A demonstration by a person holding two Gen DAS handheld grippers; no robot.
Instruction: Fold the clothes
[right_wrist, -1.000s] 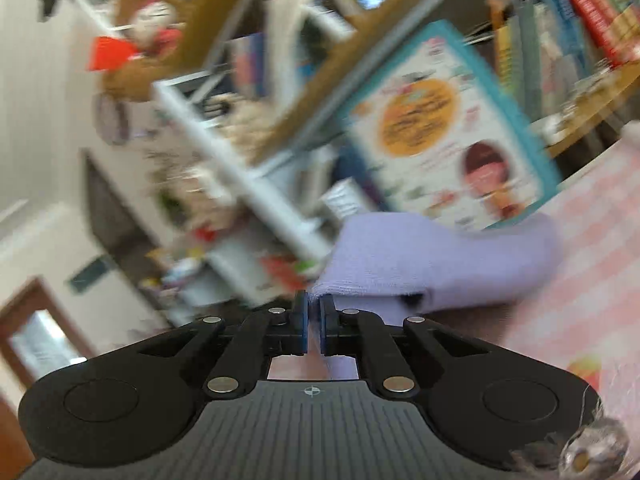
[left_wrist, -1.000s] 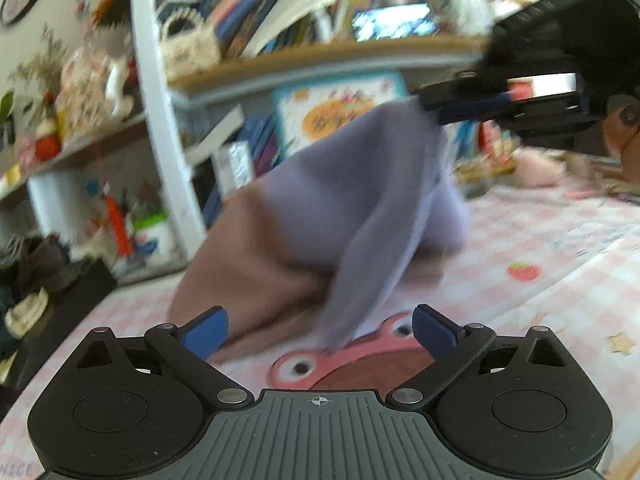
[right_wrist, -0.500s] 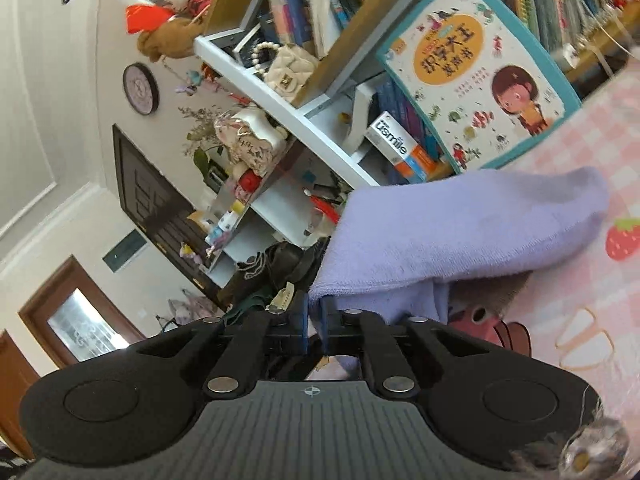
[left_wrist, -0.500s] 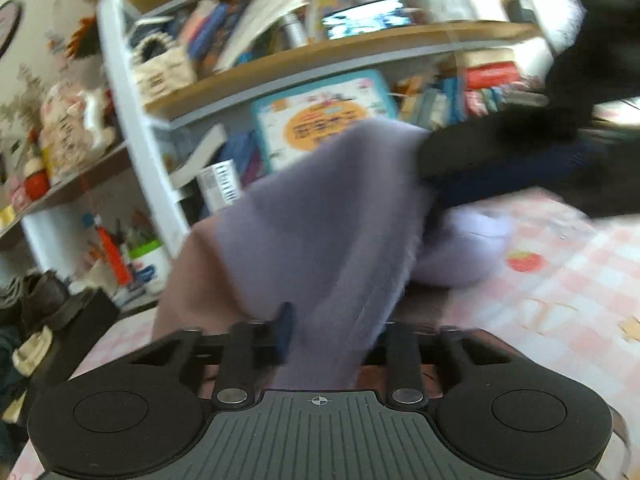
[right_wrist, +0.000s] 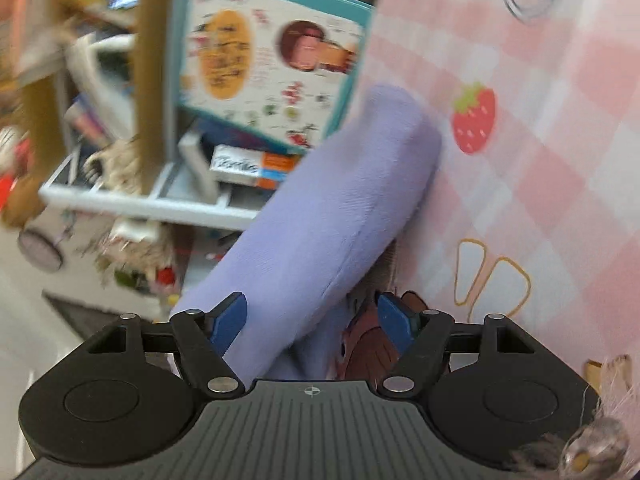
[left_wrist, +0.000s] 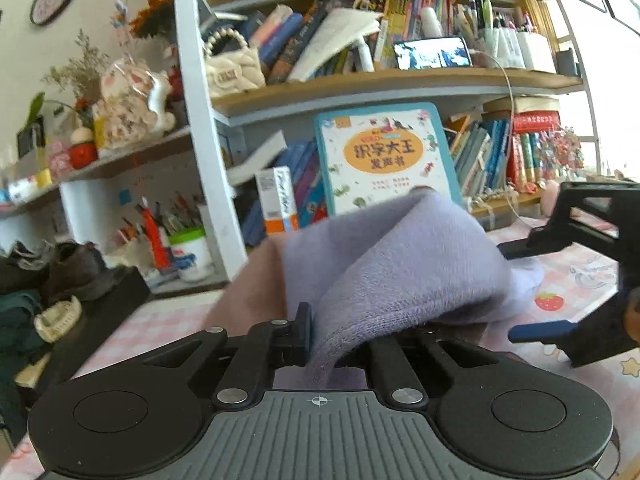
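Observation:
A lavender garment (left_wrist: 400, 264) with a dusty-pink part (left_wrist: 256, 280) lies bunched on the pink checked tablecloth (left_wrist: 580, 276). My left gripper (left_wrist: 328, 332) is shut on a fold of the lavender fabric, which drapes over its right finger. At the right of the left wrist view my right gripper (left_wrist: 532, 288) stands beside the bundle, its blue pads apart. In the rolled, blurred right wrist view the right gripper (right_wrist: 312, 320) has its jaws opening. The lavender garment (right_wrist: 332, 208) runs loose between its pads, neither pressing on it.
A bookshelf with a white post (left_wrist: 204, 128) rises just behind the garment. A picture book (left_wrist: 384, 156) leans against it. A pen cup (left_wrist: 188, 252) and shoes (left_wrist: 76, 268) sit at the left. A strawberry print (right_wrist: 474, 120) marks the tablecloth (right_wrist: 540, 200).
The left gripper went from wide open to shut on the lavender fold and rose slightly. The right gripper let go of the fabric, rolled, dropped lower, and its jaws spread.

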